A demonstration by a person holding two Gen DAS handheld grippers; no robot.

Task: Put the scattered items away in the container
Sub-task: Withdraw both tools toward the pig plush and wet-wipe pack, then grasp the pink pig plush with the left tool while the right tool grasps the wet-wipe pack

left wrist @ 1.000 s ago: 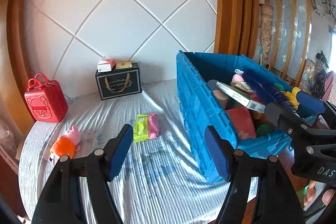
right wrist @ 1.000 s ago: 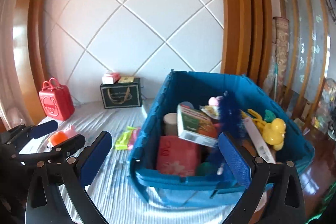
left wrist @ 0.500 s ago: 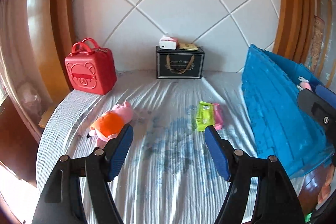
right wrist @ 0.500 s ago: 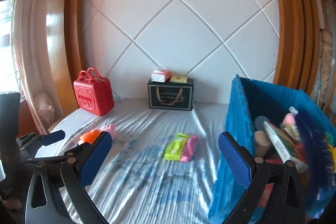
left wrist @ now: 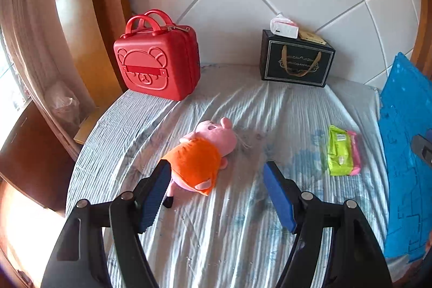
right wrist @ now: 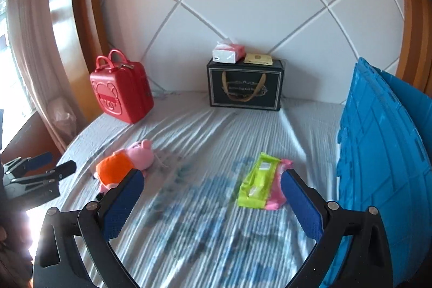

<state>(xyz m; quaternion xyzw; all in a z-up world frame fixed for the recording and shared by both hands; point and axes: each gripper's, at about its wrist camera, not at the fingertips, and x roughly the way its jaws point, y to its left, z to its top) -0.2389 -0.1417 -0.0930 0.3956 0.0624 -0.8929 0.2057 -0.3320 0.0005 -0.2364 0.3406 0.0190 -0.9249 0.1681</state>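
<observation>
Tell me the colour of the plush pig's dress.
Orange; the plush pig's dress shows best in the left wrist view.

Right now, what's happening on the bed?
A person holds two grippers over the bed, both open and empty. The left gripper points at the pig plush; the right gripper is lined up near the green and pink packets. Both items lie on the sheet, outside the blue crate.
</observation>
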